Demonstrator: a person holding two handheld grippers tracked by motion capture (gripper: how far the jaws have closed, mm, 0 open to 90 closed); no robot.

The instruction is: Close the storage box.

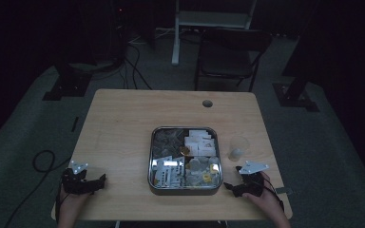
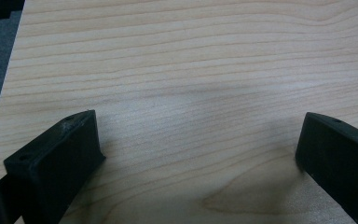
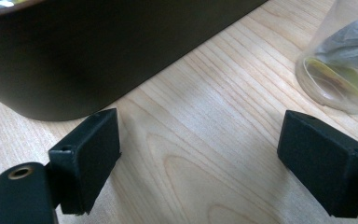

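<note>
Both of my grippers rest low at the near edge of the wooden surface (image 1: 123,123), one either side of the square metal tray (image 1: 153,164). The left gripper (image 1: 95,183) sits well apart from the tray, its fingers (image 2: 60,158) spread wide with only bare wood grain between them. The right gripper (image 1: 232,187) sits just beside the tray's near right corner, and its fingers (image 3: 86,154) are spread wide too, holding nothing.

In the right gripper view the tray's dark wall (image 3: 98,56) fills the upper left, and a clear plastic cup (image 3: 340,65) stands up to the right with a crumpled wrapper and something yellowish inside. From above, that cup (image 1: 238,148) stands just right of the tray, a little beyond my right gripper. The tray's compartments are packed with small packets and sachets, white ones at the back right, gold-toned bits nearer; the dim light keeps me from reading them.

I judge this as the ready stance, with no grasp begun. The right gripper is nearest the cup and the tray, so I expect the work to start there. The next move calls for lifting the right gripper off the surface and turning it toward a sachet in the tray or toward the cup, fingers kept apart until they straddle the target. The cup looks light and thin-walled, so a gentle squeeze would suit it.
</note>
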